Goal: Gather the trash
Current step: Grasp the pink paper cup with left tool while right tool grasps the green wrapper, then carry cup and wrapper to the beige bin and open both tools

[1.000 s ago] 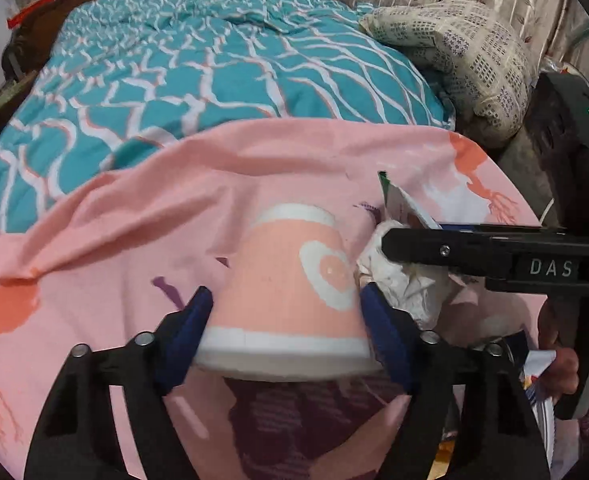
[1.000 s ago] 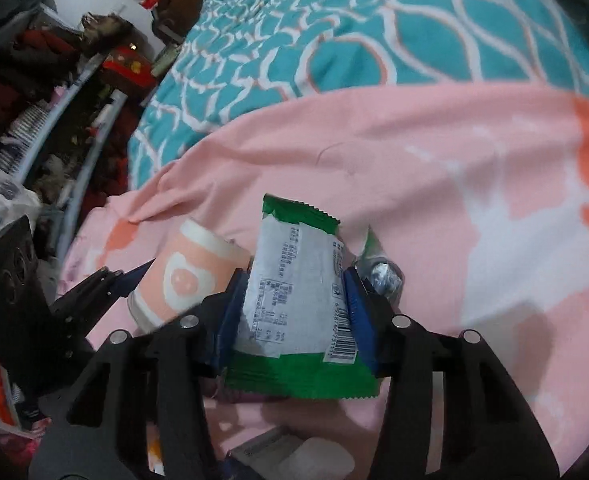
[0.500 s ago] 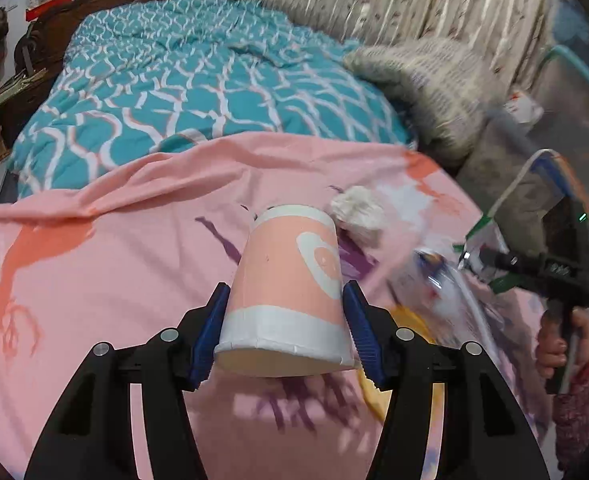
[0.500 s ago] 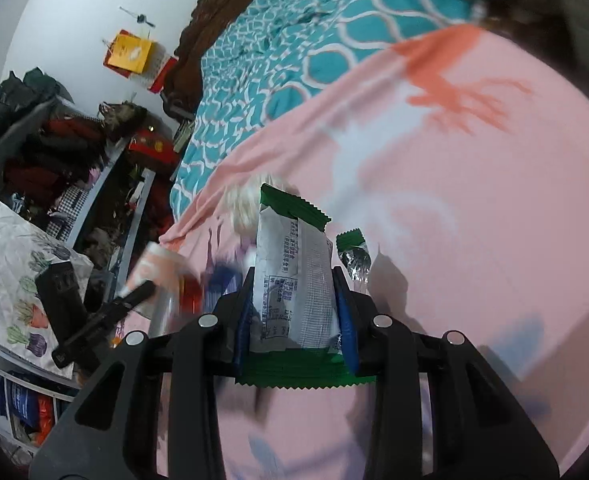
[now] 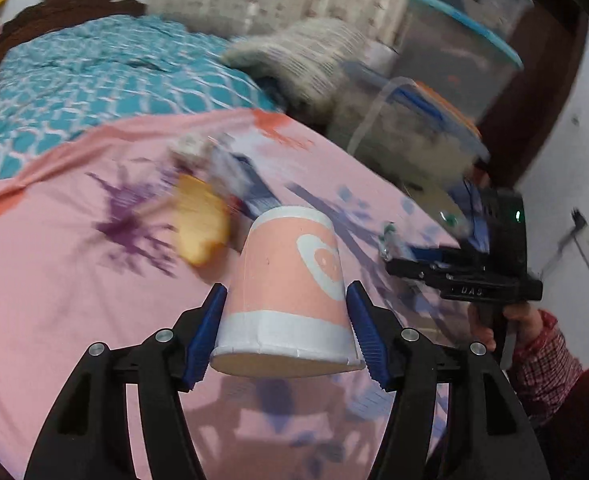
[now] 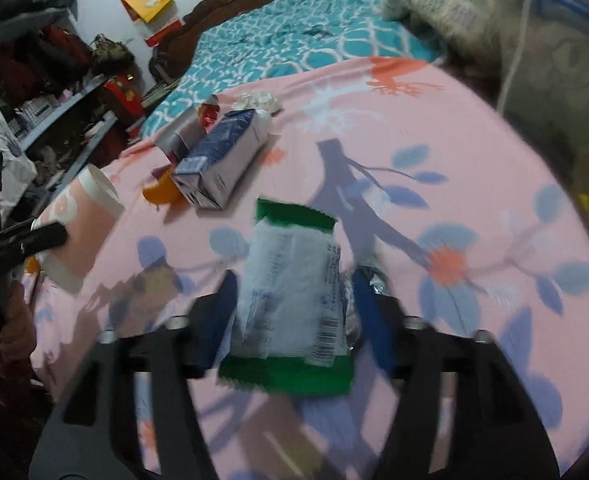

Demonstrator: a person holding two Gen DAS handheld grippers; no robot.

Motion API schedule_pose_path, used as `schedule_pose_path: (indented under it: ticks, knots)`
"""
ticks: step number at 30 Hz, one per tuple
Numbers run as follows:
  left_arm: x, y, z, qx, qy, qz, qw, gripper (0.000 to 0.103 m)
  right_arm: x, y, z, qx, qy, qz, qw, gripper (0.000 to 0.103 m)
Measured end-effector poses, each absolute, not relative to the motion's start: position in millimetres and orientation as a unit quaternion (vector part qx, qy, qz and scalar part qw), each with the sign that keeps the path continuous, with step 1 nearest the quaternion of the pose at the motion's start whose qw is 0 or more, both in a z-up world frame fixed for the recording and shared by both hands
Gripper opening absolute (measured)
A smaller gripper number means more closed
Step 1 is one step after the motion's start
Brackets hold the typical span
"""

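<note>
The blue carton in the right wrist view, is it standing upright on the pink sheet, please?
No, the blue carton lies on its side on the pink sheet, beside other scraps.

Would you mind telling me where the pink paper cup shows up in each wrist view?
Left wrist view: the pink paper cup sits low in the centre, between the left gripper's jaws.
Right wrist view: the cup is at the left edge.
Shared landmark: the teal patterned bedspread beyond the pink sheet.

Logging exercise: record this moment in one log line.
left gripper: gripping paper cup | right gripper: jaws just opened, green wrapper between
</note>
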State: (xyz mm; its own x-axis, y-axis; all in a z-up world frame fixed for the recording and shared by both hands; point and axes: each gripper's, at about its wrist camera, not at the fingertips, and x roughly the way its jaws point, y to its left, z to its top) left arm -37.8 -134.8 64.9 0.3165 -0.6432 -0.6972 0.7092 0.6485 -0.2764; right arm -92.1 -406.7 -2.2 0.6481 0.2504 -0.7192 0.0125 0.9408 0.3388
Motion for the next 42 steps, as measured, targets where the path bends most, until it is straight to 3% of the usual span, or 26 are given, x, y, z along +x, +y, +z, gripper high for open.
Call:
schedule_pose_path:
  ticks: [4, 15, 18, 22, 24, 32, 42]
  knots:
    - [-57, -165, 42, 0.056, 0.434, -0.432, 0.788, 0.06, -118, -407, -6, 0.144, 0.413, 0.044, 0.898, 0.076]
    - [-65, -206, 21, 0.083, 0.455, -0.427, 0.777, 0.06, -130, -394, -12, 0.085, 0.423, 0.042, 0.901, 0.075]
    - [-63, -209, 20, 0.089, 0.458, -0.422, 0.777, 0.06, -126, -389, -15, 0.056, 0.426, 0.044, 0.902, 0.062]
    - [-59, -216, 14, 0.091, 0.467, -0.418, 0.774, 0.06, -126, -389, -11, 0.046, 0.415, 0.062, 0.907, 0.021]
    - [-54, -222, 14, 0.091, 0.47, -0.419, 0.771, 0.06, -127, -393, -8, 0.048, 0.408, 0.062, 0.91, 0.013]
    - [-40, -268, 24, 0.097, 0.468, -0.442, 0.759, 0.059, -142, -458, -5, 0.154, 0.371, 0.024, 0.915, 0.01]
    - [-45, -415, 59, 0.152, 0.427, -0.522, 0.723, 0.059, -181, -579, 5, 0.254, 0.291, -0.095, 0.917, 0.01]
